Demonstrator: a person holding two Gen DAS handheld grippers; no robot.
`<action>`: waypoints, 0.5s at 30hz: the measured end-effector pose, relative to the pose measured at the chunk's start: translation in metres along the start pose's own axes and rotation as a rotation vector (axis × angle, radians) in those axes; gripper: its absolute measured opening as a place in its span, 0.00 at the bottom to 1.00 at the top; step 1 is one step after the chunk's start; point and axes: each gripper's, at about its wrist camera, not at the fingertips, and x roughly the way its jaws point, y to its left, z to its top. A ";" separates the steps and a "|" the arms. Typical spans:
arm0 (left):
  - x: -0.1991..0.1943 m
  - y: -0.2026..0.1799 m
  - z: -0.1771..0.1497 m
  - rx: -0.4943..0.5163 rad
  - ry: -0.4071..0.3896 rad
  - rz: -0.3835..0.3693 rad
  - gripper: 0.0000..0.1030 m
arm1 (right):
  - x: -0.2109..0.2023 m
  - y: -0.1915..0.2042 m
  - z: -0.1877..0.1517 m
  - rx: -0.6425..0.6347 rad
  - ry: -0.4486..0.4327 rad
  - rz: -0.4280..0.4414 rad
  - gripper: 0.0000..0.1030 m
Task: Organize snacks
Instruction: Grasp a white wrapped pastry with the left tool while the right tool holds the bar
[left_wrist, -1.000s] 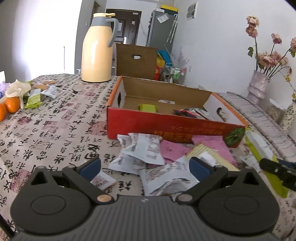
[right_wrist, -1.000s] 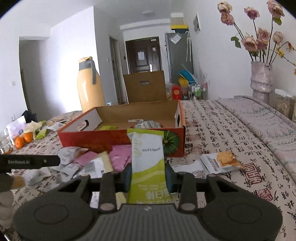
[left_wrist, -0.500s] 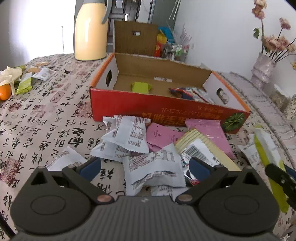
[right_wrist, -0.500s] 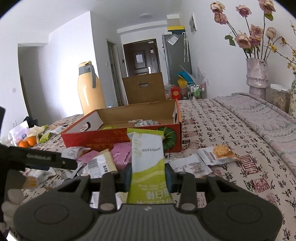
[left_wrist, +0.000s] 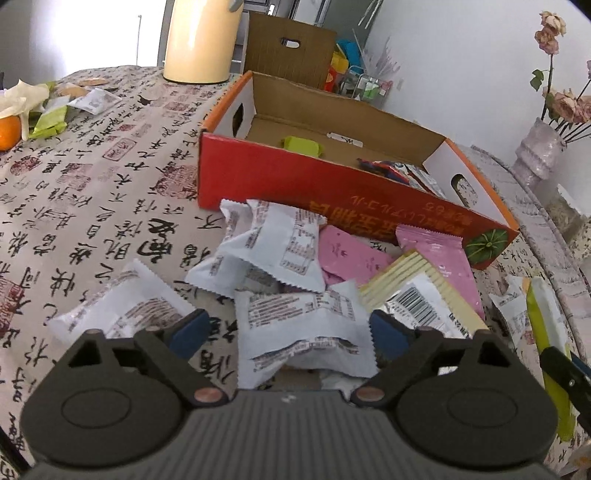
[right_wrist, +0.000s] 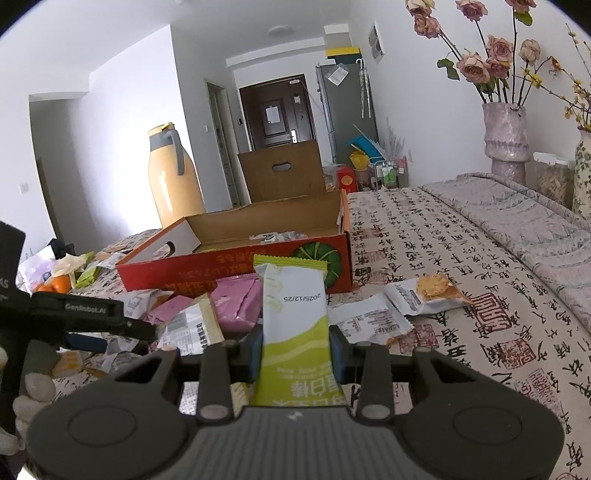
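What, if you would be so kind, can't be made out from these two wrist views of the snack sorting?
- Left wrist view: the near part of the red box floor is hidden by its front wall.
- Left wrist view: the thermos top is cut off by the frame edge.
- Left wrist view: whatever lies under the white packet is covered by it and the left gripper.
- Right wrist view: the green-and-white bar has its lower end hidden behind the right gripper body.

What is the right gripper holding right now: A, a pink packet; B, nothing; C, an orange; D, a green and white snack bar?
D: the right gripper is shut on the green and white snack bar, which stands upright between its fingers.
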 end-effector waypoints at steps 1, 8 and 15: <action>-0.001 0.000 0.000 0.005 -0.004 0.003 0.82 | 0.000 0.000 0.000 0.000 0.002 0.002 0.34; -0.010 0.007 -0.007 0.034 -0.030 0.003 0.49 | -0.001 0.005 -0.003 -0.006 0.003 0.008 0.34; -0.025 0.004 -0.015 0.067 -0.062 0.017 0.43 | -0.012 0.012 -0.003 -0.020 -0.009 0.013 0.34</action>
